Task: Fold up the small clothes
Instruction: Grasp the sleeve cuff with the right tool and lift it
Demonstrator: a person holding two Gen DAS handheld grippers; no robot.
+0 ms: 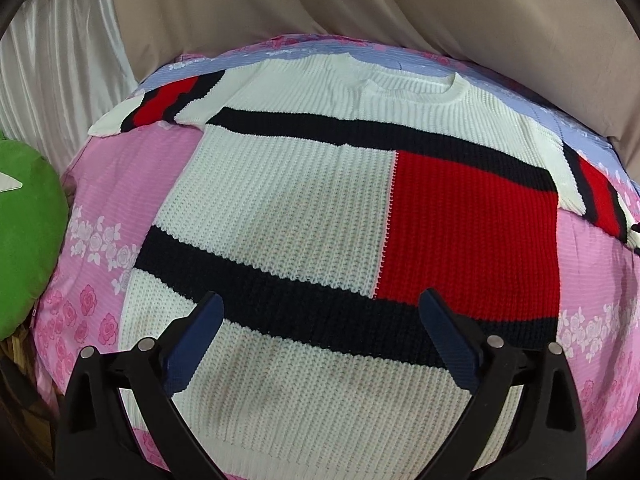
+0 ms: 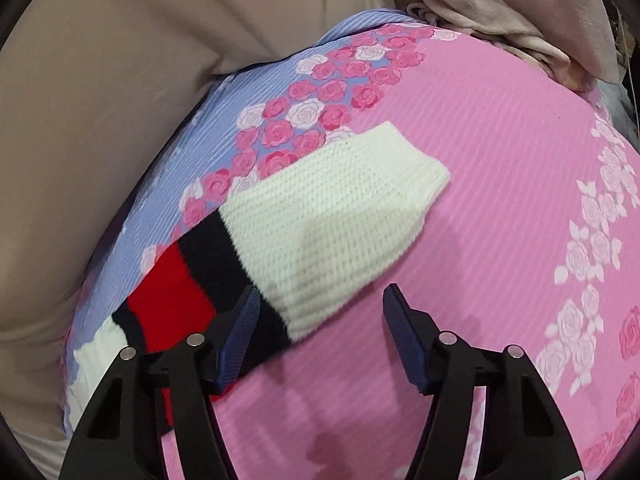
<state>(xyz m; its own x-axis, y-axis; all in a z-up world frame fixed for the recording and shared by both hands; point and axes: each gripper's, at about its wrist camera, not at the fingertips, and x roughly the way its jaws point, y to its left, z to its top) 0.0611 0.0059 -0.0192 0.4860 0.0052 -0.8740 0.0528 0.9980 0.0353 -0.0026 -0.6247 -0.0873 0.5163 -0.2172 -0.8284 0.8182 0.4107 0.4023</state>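
A knitted sweater in white, black and red blocks lies spread flat on the bed, neckline at the far side and both sleeves out to the sides. My left gripper hovers open over its lower body, above the black band, holding nothing. In the right wrist view one sleeve lies on the sheet, white cuff pointing away. My right gripper stands open at the sleeve's near edge. Its left finger is over the black stripe, and its right finger is over bare sheet. The pads do not press the knit.
The bed carries a pink and lilac rose-print sheet. A green cushion sits at the left edge. Beige fabric rises behind the bed, and a crumpled beige blanket lies at the far right corner.
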